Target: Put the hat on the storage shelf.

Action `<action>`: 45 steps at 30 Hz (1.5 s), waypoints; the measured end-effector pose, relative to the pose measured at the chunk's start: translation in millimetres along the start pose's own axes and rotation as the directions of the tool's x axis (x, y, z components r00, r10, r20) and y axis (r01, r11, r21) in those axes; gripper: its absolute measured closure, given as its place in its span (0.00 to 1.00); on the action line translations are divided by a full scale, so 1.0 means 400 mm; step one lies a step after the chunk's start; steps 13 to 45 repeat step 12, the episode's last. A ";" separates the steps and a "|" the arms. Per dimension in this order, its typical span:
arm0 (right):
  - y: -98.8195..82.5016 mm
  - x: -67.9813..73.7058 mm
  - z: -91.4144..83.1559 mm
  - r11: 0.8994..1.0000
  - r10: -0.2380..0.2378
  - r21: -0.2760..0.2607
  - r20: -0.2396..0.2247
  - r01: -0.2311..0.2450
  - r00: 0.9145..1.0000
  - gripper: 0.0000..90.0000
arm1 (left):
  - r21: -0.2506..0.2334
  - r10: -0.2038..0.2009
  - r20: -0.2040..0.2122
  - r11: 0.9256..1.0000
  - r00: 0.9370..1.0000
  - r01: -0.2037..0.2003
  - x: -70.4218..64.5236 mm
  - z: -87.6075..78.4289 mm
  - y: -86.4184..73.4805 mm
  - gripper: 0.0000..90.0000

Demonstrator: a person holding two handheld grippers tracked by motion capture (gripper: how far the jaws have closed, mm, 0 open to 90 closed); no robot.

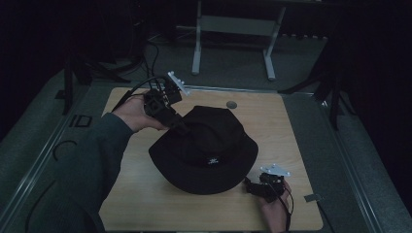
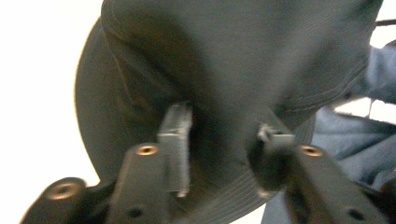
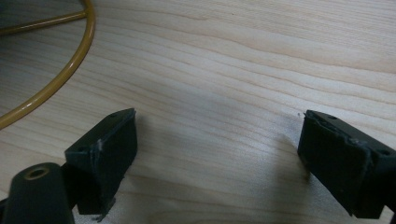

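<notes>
Black soft fabric bucket hat lies mid-surface, likely light and floppy; the crown's edge should pinch best. Left gripper fingers straddle crown cloth, apart. Right gripper fingers gape over bare wood.

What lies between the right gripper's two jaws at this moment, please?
Nothing but bare wooden tabletop: in the right gripper view the right gripper has its jaws wide apart over plain wood grain, with a yellow ring off to one side.
</notes>
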State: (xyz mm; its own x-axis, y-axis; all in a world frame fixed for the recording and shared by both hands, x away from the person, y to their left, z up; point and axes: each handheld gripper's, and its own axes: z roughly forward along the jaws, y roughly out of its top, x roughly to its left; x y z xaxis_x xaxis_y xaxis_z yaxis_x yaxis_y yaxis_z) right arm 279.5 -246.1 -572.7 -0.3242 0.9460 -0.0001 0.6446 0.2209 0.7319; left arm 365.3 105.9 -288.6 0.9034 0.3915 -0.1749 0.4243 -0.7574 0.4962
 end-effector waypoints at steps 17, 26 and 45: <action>0.000 0.000 0.000 1.000 0.003 0.000 0.000 -0.003 1.000 0.13 | -0.187 -0.126 -0.087 0.976 0.988 0.108 0.045 -0.113 -0.073 0.21; 0.000 0.000 0.000 1.000 0.003 0.000 0.000 -0.003 1.000 0.13 | -0.187 -0.126 -0.087 0.976 0.988 0.108 0.045 -0.113 -0.073 0.21; 0.000 0.000 0.000 1.000 0.003 0.000 0.000 -0.003 1.000 0.13 | -0.187 -0.126 -0.087 0.976 0.988 0.108 0.045 -0.113 -0.073 0.21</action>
